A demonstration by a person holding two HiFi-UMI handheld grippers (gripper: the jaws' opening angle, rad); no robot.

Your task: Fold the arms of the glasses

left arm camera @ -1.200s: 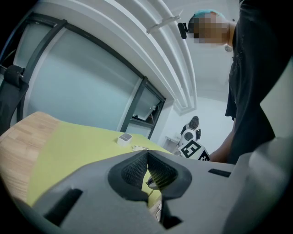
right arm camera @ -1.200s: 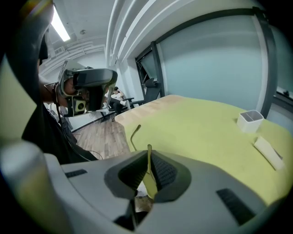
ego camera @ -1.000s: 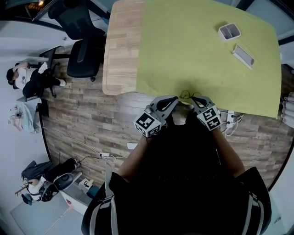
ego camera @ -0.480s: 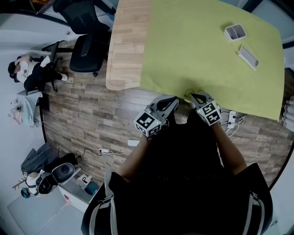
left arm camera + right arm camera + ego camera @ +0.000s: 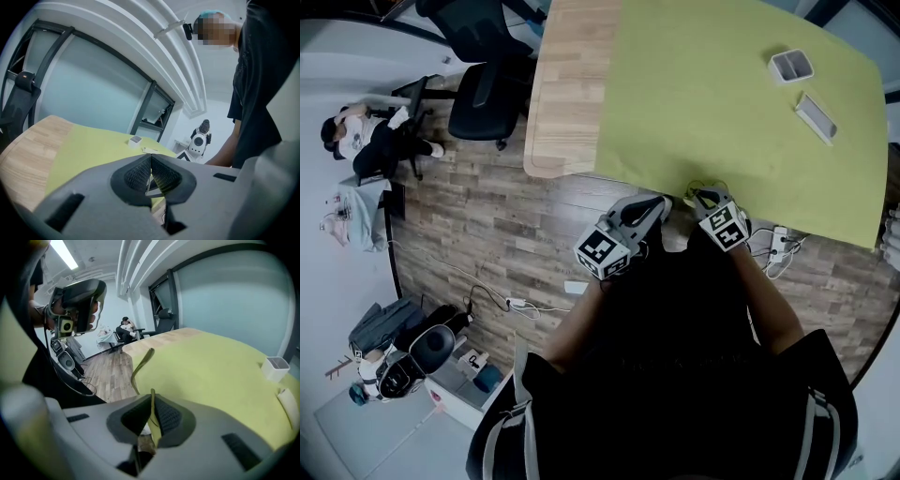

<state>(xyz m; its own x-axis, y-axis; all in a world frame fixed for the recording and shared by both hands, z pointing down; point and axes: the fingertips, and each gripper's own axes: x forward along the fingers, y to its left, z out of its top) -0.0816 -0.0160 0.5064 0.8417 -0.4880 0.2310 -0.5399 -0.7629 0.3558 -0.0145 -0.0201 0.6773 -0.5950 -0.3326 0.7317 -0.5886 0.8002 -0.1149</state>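
Note:
Thin olive-green glasses point(image 5: 706, 190) hang at the near edge of the green mat point(image 5: 722, 94). My right gripper point(image 5: 704, 200) is shut on one of their arms, a thin green strip standing between its jaws point(image 5: 152, 408). The other arm point(image 5: 140, 364) curves up and away to the left, its tip free. My left gripper point(image 5: 659, 203) hovers a little left of the glasses, over the floor by the table edge. Its jaws point(image 5: 151, 171) are pressed together with nothing seen between them. In the right gripper view a hand holds the left gripper point(image 5: 79, 291) up, apart from the glasses.
A small white box point(image 5: 791, 65) and a flat white case point(image 5: 817, 116) lie at the far right of the mat. Bare wooden tabletop point(image 5: 567, 84) lies left of the mat. A black office chair point(image 5: 483, 94) and a seated person point(image 5: 356, 141) are off to the left. Cables point(image 5: 773, 248) trail on the floor.
The head view has drifted, so the table sits slightly further right and lower. Both grippers keep nearly the same places, with the glasses still in the right one.

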